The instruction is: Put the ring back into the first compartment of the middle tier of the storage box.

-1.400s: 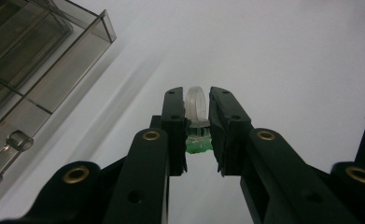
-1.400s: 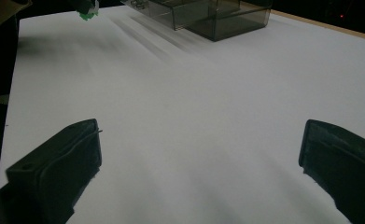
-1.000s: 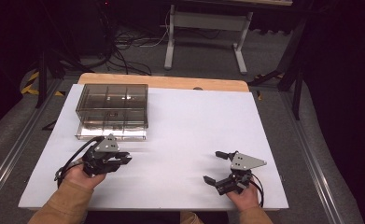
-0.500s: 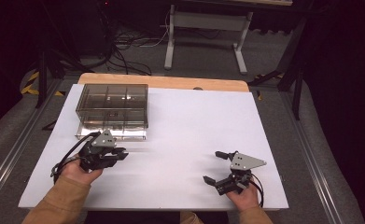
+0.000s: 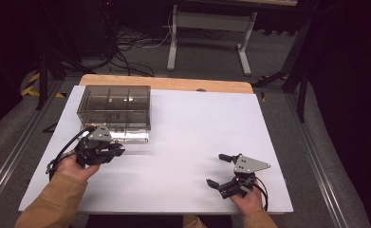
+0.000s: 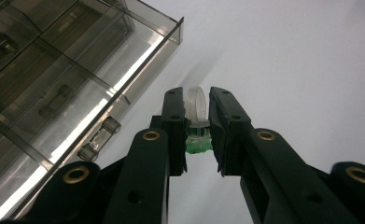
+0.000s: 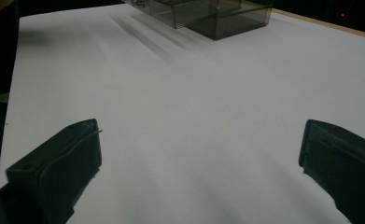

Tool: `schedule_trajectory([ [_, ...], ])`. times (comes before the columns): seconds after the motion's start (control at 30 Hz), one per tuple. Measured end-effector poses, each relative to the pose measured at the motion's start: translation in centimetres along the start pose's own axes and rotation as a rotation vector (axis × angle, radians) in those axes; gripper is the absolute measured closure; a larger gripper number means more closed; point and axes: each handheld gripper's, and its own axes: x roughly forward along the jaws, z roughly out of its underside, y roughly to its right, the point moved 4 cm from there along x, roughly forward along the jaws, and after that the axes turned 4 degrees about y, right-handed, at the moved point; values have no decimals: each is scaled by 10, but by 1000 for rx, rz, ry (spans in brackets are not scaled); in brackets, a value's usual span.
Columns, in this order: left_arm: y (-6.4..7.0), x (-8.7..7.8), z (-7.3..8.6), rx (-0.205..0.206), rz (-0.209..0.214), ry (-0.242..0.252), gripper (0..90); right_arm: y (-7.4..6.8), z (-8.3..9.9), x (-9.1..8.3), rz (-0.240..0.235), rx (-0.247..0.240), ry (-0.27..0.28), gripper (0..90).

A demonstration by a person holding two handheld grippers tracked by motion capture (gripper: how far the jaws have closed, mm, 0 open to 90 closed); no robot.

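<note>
White paper covers the table [image 5: 183, 128], with a smoky clear compartment box [image 5: 114, 111] standing at its far left. Just in front of the box, the left gripper [image 6: 198, 122] is clamped on a small clear piece with a green base [image 6: 197, 116], possibly a tiny bulb. The right gripper [image 5: 218, 172] rests near the table's front right edge, jaws spread wide with nothing between them.

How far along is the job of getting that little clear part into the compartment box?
Done: the left gripper is shut on a small clear part with a green base, lifted beside the smoky compartment box. In hand: carrying it near the box's front edge. Left: setting it into a compartment and letting go. The right gripper rests open on the white table, holding nothing.
</note>
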Motion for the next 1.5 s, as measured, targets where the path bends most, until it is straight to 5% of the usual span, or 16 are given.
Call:
schedule_trajectory([
  [0.7, -30, -10, -6, -39, -33, -25, 773, 1, 0, 0, 5, 4, 0, 0],
  [1.5, -64, -16, -1, -130, -92, -24, 772, 1, 0, 0, 5, 2, -1, 0],
])
